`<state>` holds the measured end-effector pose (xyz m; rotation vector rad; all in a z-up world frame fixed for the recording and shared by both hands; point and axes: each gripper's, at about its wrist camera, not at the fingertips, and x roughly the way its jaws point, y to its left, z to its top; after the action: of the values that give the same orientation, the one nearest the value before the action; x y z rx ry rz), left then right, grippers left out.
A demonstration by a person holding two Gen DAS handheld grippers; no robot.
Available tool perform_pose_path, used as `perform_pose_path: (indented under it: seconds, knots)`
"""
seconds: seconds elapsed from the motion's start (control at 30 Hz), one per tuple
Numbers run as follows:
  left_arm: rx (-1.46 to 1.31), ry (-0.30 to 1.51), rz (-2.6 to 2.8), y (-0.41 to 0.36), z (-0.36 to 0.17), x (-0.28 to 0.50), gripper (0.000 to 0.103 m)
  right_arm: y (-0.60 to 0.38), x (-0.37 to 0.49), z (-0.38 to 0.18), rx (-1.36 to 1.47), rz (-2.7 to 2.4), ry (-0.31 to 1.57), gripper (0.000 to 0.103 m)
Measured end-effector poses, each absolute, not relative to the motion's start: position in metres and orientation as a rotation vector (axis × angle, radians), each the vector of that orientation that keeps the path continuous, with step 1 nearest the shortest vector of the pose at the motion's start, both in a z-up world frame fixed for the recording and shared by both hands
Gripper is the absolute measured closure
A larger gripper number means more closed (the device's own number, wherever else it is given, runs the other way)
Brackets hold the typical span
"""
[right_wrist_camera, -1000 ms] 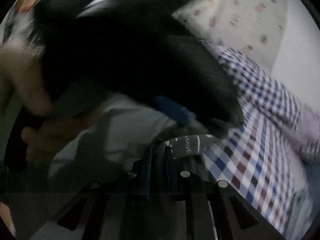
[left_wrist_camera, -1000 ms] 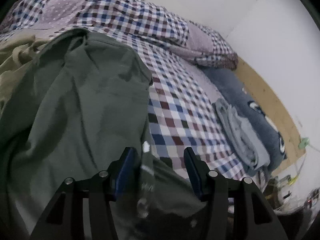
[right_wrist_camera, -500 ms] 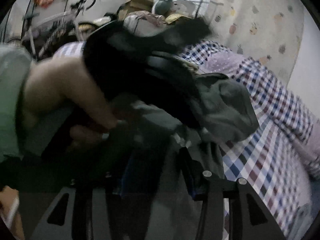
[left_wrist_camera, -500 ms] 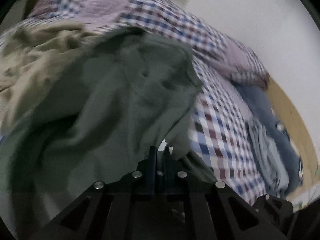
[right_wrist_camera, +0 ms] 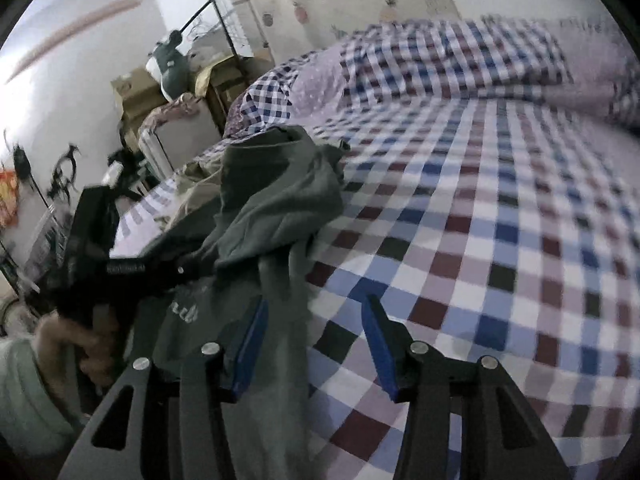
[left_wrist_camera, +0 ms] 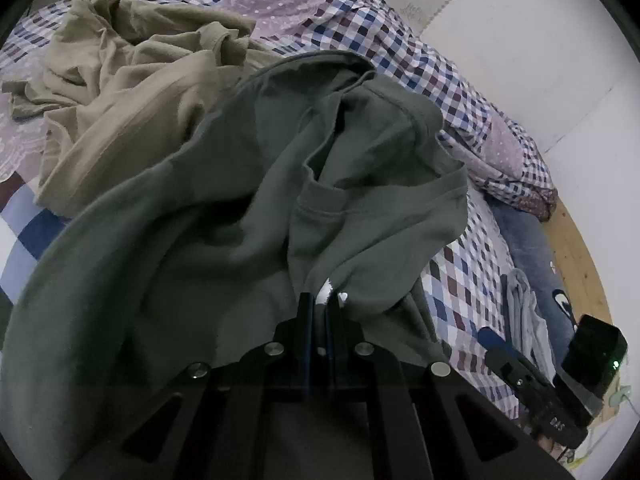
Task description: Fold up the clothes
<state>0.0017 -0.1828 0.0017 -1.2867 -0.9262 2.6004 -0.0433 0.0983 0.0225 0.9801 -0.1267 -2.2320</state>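
The crumpled grey-green cotton T-shirt lies heaped at the near left of the checked bedspread, its edge clamped in the left gripper. The right gripper, whose jaws have just been opening, stands apart with a hanging fold between them, unpinched. It should find a matching hem before closing, then both should pull the shirt flat.

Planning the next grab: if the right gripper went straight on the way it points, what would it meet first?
Probably the checked bedsheet. The right gripper stands open, angled down at bare sheet; the green shirt hangs just left of that line, though depth is unclear.
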Motion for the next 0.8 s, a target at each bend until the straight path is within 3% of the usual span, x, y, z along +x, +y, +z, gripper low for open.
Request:
perform_pose_path:
  seconds: [0.13,0.43,0.53,0.73,0.8]
  knots:
    - [-1.297,-0.925,2.609,-0.184,0.002,0.002,0.098,0.093,-0.056,0.014,1.048,-2.168,-0.135,0.051]
    - [-1.314,-0.923,2.639,-0.177,0.0,-0.002,0.098,0.041,-0.082,0.004,1.099,-2.085,0.051,0.052]
    - [-1.318,-0.898,2.651,-0.175,0.001,-0.003,0.098,0.027,-0.095,0.0,1.126,-2.068,0.074,0.062]
    - [-1.322,-0.944,2.618,-0.179,0.0,-0.005,0.098,0.0,-0.097,-0.003,1.13,-2.066,0.214,0.097]
    - [-1.305,-0.981,2.593,-0.18,0.0,-0.006,0.092,0.0,-0.093,0.001,1.12,-2.103,0.252,0.098]
